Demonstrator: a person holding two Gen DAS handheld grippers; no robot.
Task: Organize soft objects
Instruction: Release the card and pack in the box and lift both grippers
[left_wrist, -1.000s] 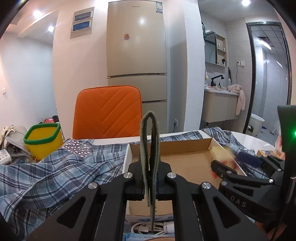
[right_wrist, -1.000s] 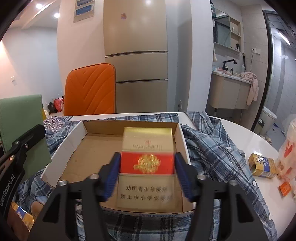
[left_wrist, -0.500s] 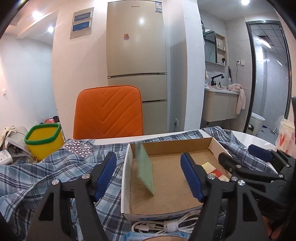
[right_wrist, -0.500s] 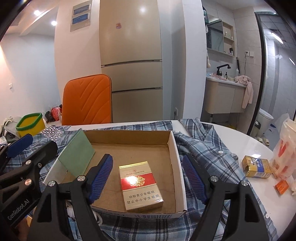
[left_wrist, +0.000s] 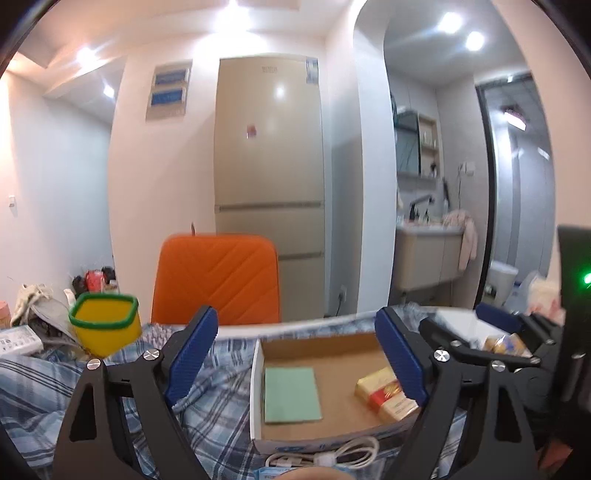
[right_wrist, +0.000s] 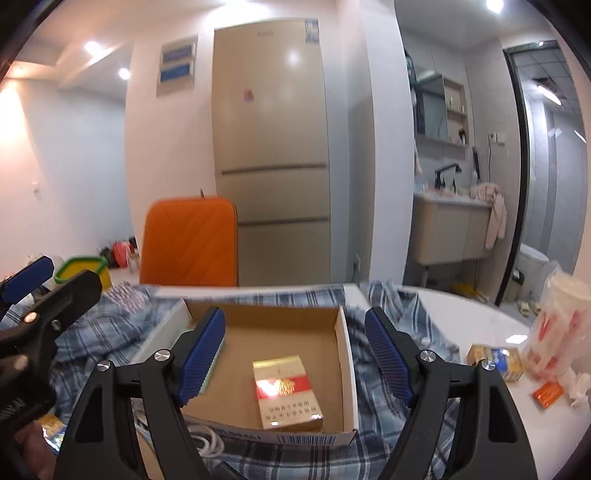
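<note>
A shallow cardboard box rests on a blue plaid shirt. A green flat pad lies flat in the box's left half. A red and gold cigarette pack lies in its right half. My left gripper is open and empty, raised above the box. My right gripper is open and empty, above the pack.
An orange chair stands behind the table, with a fridge beyond it. A yellow bin with a green rim sits at left. A white cable lies in front of the box. Small packs and a plastic bag lie on the white table at right.
Both grippers opened and let go: the green pad fell flat into the box, the pack lies in it. Both grippers then rose and pulled back.
</note>
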